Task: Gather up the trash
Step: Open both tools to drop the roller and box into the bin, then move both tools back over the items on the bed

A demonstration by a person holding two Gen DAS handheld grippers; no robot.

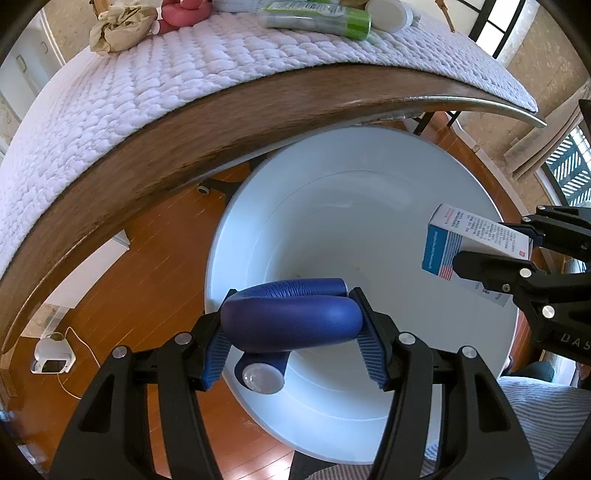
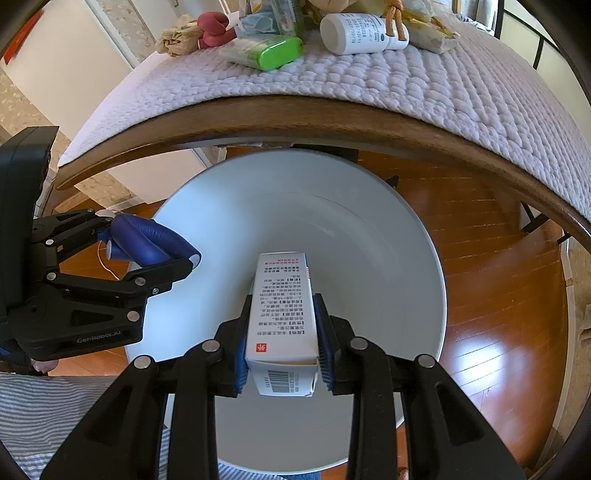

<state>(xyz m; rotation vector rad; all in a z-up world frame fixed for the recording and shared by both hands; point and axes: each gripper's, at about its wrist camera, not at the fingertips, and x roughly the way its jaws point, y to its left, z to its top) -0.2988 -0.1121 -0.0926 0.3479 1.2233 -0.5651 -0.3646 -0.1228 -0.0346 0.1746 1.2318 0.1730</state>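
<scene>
My left gripper (image 1: 291, 332) is shut on a folded blue rubber tube (image 1: 291, 317) and holds it above the near rim of the white bin (image 1: 332, 424). The tube also shows in the right wrist view (image 2: 147, 240). My right gripper (image 2: 282, 336) is shut on a white medicine box (image 2: 282, 310) with printed text and a barcode, held over the open bin (image 2: 417, 280). The box shows at the right in the left wrist view (image 1: 476, 240). The bin's inside looks empty.
A wooden table edge (image 2: 295, 110) with a white quilted mat (image 1: 184, 74) runs just above the bin. On the mat lie crumpled paper (image 1: 118, 26), a red tube (image 2: 214, 29), a green-capped pack (image 2: 266, 51) and a white bottle (image 2: 362, 33). The floor is wood.
</scene>
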